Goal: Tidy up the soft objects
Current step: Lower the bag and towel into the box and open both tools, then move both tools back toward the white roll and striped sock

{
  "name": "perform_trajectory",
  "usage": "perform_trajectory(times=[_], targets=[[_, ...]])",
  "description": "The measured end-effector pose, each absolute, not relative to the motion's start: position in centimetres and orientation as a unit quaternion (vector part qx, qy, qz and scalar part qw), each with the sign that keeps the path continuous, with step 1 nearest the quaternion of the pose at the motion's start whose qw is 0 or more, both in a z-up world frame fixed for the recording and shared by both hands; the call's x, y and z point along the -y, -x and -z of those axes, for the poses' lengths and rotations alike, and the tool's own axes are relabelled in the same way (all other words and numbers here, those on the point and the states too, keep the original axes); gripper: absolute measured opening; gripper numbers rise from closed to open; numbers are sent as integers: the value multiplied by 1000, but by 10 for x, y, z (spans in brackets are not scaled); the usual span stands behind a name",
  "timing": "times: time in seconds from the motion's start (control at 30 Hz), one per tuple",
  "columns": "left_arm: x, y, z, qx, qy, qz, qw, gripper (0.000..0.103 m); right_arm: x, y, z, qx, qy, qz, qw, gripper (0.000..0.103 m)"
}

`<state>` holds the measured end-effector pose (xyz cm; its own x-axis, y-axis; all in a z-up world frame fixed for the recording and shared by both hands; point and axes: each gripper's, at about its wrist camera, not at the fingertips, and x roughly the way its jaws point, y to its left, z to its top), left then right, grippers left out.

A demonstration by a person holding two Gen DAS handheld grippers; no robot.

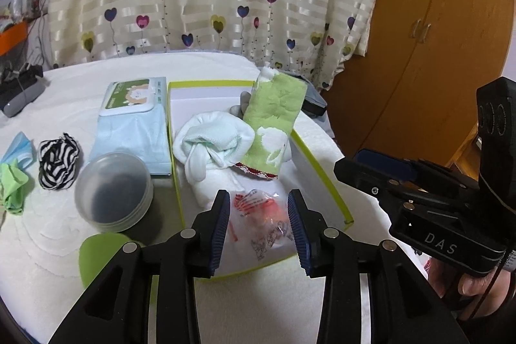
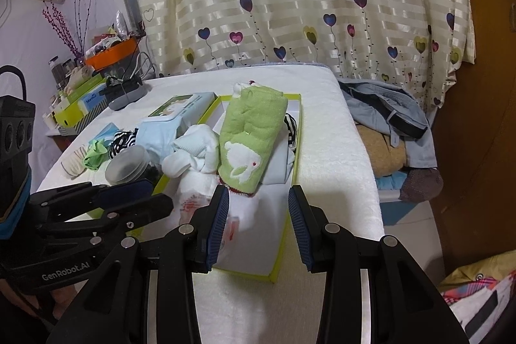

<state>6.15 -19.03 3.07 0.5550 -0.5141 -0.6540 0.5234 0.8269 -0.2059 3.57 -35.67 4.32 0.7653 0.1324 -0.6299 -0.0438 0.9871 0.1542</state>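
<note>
We hold our left gripper (image 1: 258, 221) with jaws spread apart and gripping nothing; our right gripper (image 2: 258, 218) sits just beside it to the right, equally spread, nothing between its pads.

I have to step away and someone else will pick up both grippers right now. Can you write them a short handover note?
Left tongs: open, holding nothing, over the near end of the box.
Right tongs: open, holding nothing, at the box's near right.
In the box: green towel, white cloth bundle, plastic packet.
Left on the table: striped cloth, green cloth, blue cloth.
Also beside the box: wipes pack, round tub.
</note>
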Motion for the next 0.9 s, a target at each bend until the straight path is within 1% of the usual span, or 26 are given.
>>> perform_trajectory(times=[0.23,0.27,0.3,0.33,0.9], targets=[[172,-43,-45,-350,-3,284,893,36,341,-20,-53,-327,-57,-57,941,40],[170,-40,-46,-348,-2,282,894,36,339,-17,-54,-325,-58,-57,942,41],[166,-37,-48,-345,-1,279,896,36,338,-16,-55,-324,-58,-58,943,48],[163,-35,-50,-343,0,277,897,36,336,-14,-56,-321,-59,-59,943,51],[103,-22,-59,-326,32,225,918,36,276,-3,-73,-312,-18,-109,944,52]])
